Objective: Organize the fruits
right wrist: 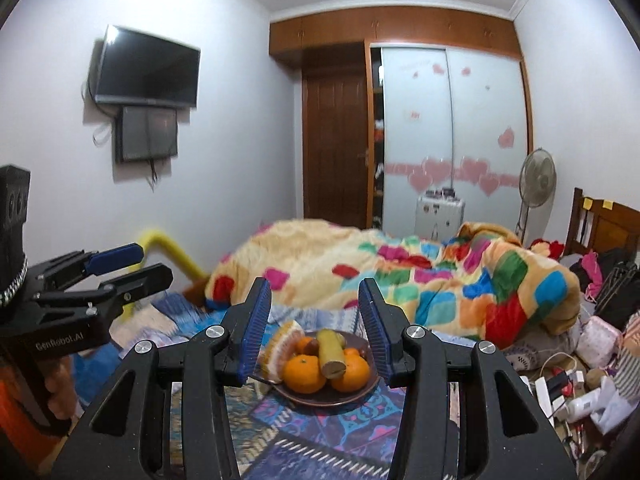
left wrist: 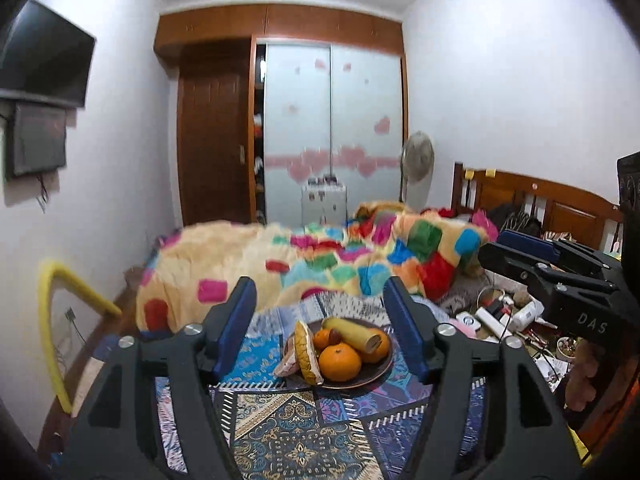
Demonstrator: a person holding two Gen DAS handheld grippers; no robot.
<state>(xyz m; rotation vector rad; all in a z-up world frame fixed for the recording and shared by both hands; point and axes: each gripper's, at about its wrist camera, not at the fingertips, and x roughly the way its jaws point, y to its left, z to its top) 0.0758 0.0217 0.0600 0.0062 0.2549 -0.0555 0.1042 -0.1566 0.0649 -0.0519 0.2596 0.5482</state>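
The fruits sit piled on a dark plate (left wrist: 376,374) on the patterned bed cover (left wrist: 296,440): a banana (left wrist: 354,334) lies across two oranges (left wrist: 339,362), and a split yellow fruit (left wrist: 306,354) leans at the plate's left edge. The left claw (left wrist: 320,328) is spread wide, empty, framing the plate from short of it. The right claw (right wrist: 314,326) is likewise spread and empty. A multicoloured blanket (left wrist: 320,264) is heaped behind the plate.
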